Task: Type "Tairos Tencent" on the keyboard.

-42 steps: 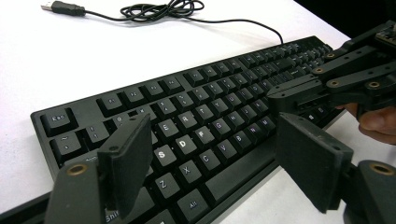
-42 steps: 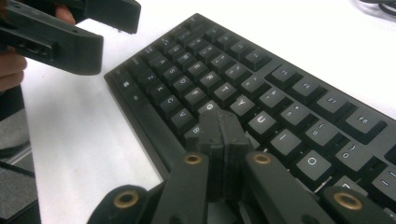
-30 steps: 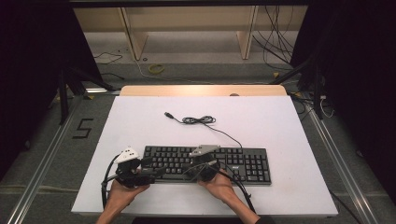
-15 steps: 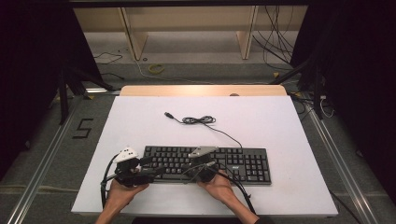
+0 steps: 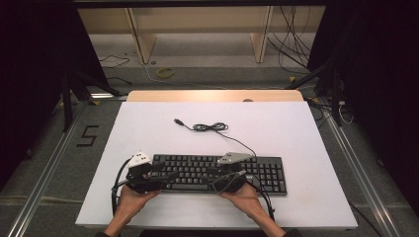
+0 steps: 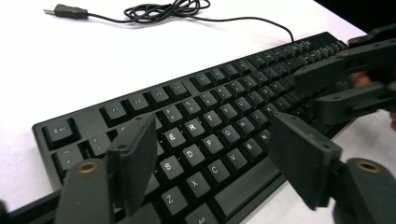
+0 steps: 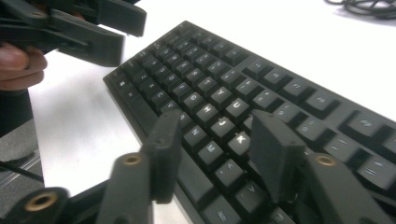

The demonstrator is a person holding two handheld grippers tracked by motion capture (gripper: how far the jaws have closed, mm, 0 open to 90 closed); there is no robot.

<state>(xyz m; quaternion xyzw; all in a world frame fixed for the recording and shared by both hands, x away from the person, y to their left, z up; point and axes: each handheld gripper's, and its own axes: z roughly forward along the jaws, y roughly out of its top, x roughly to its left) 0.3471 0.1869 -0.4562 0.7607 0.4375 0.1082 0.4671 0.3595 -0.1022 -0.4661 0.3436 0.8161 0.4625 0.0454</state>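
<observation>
Two grippers over black keyboard (image 5: 217, 173), near-centre of white table (image 5: 296, 128).
Left gripper (image 6: 210, 163) jaws apart, just closing a bit; right gripper (image 7: 212, 154) just opening, nothing between, above keys.

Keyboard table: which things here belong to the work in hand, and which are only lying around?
In use: black keyboard; left gripper, open above its left keys; right gripper, open above its middle keys.

Lying about: keyboard's coiled cable with loose plug; yellow ring on the floor.
</observation>
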